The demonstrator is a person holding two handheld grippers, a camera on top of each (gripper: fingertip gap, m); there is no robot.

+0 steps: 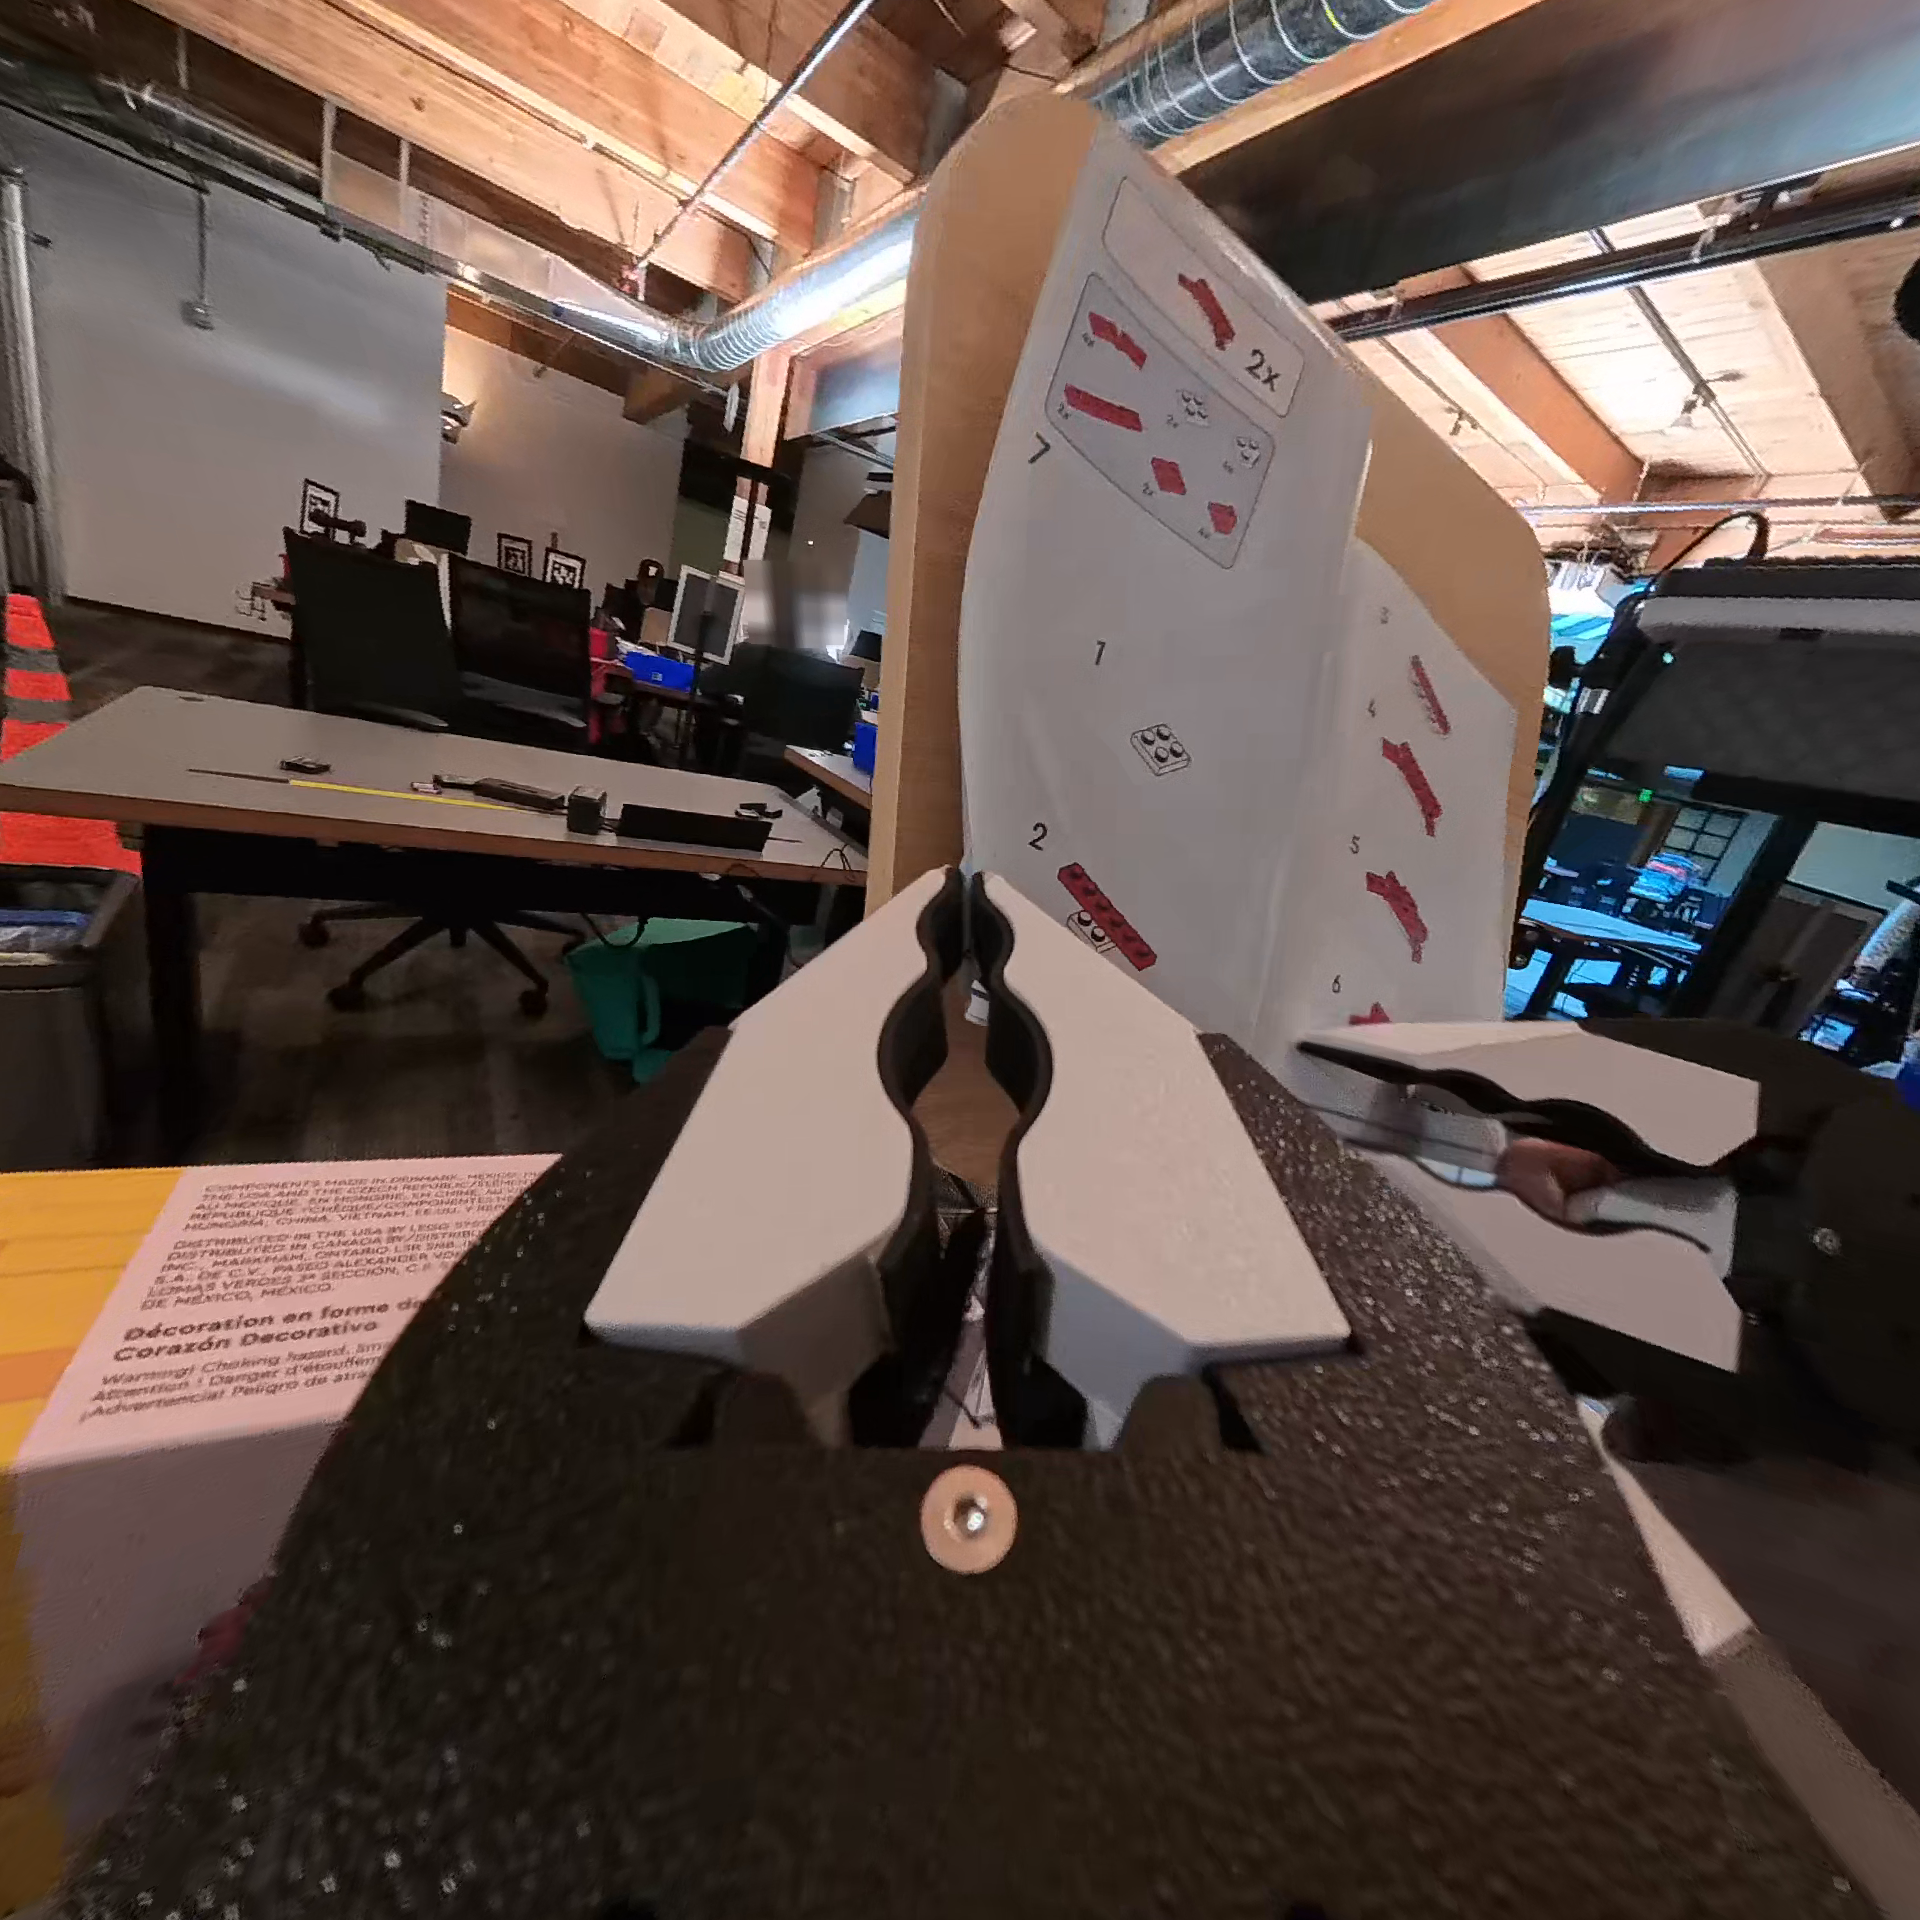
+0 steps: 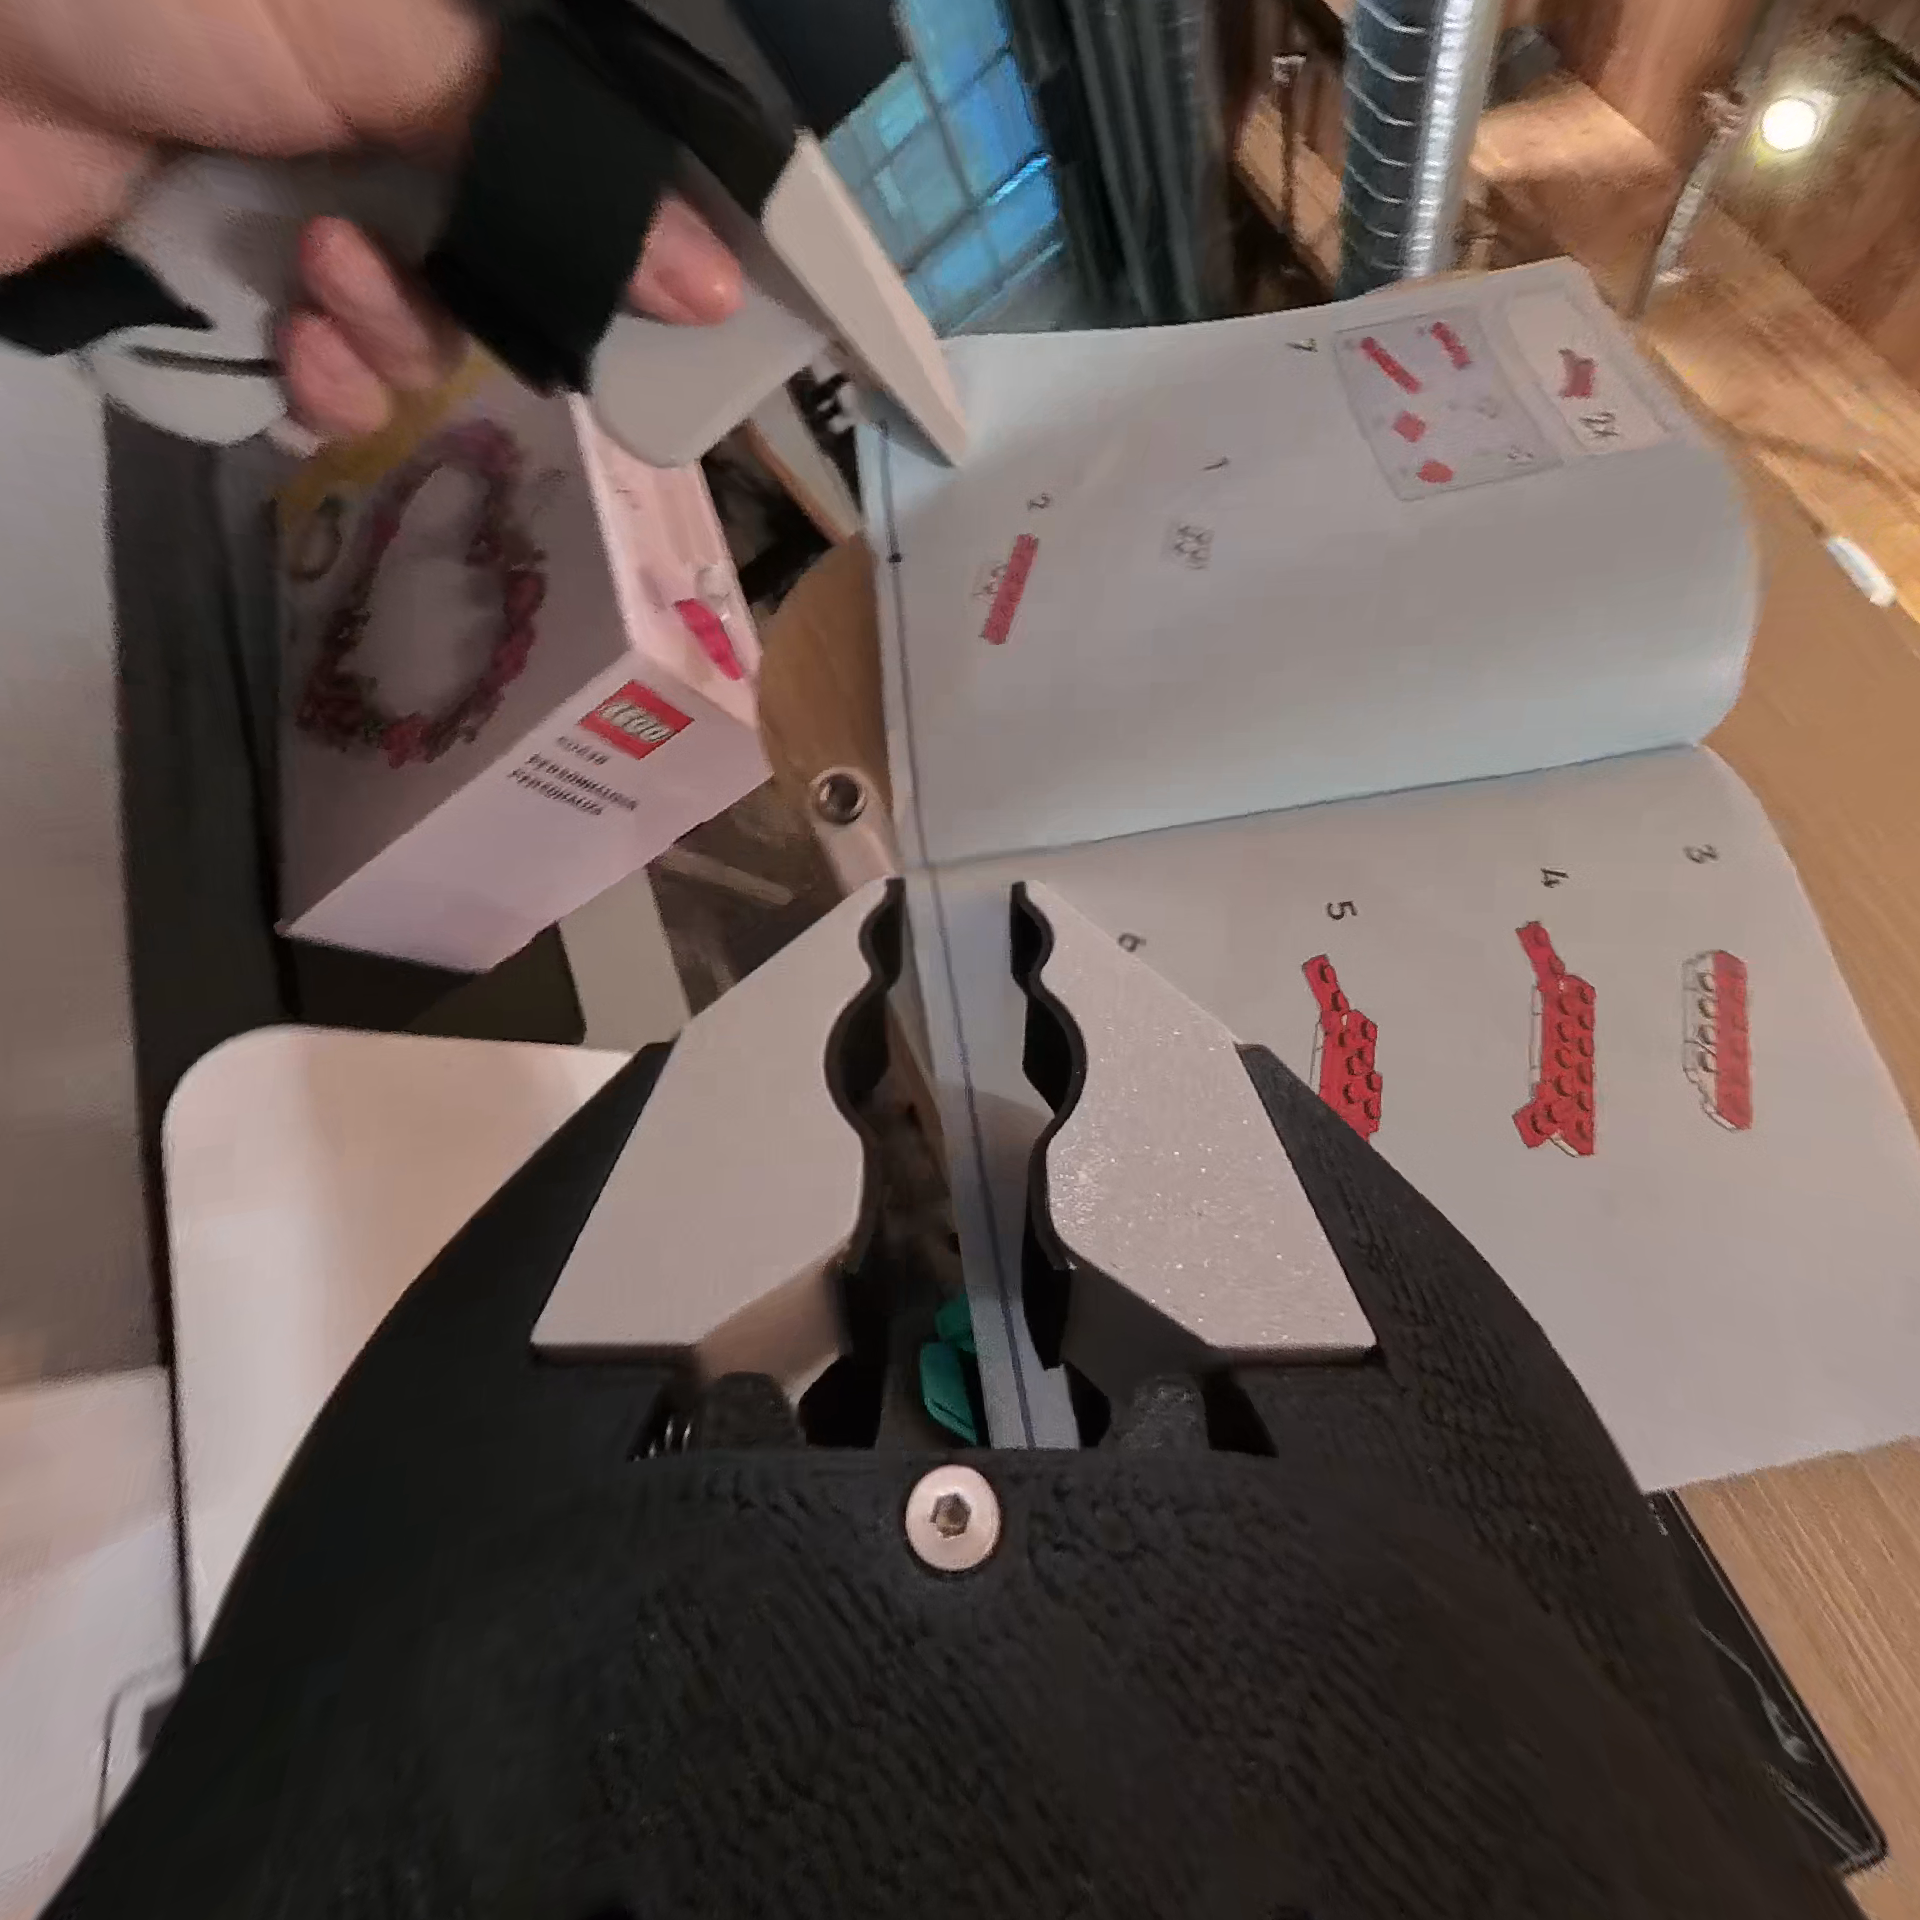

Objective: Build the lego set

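Two grippers on the instruction booklet (image 2: 1351, 644) | left gripper (image 1: 966, 883) jaws pinch its edge at 12 o'clock | right gripper (image 2: 956, 894) jaws narrow, astride the lower page | I'd flatten pages onto the table (image 2: 1818, 436), avoiding tears.

The open booklet (image 2: 1351, 644) is the landmark. Its near edge sits between the right gripper's (image 2: 954, 894) parted fingers and at the nearly closed tips of the left gripper (image 1: 964, 883). Left of the booklet, the box (image 2: 499, 727) blocks passage. The left gripper crowds the booklet's upper-left corner. Bare wooden table (image 2: 1787, 436) lies beyond the booklet's far edge.
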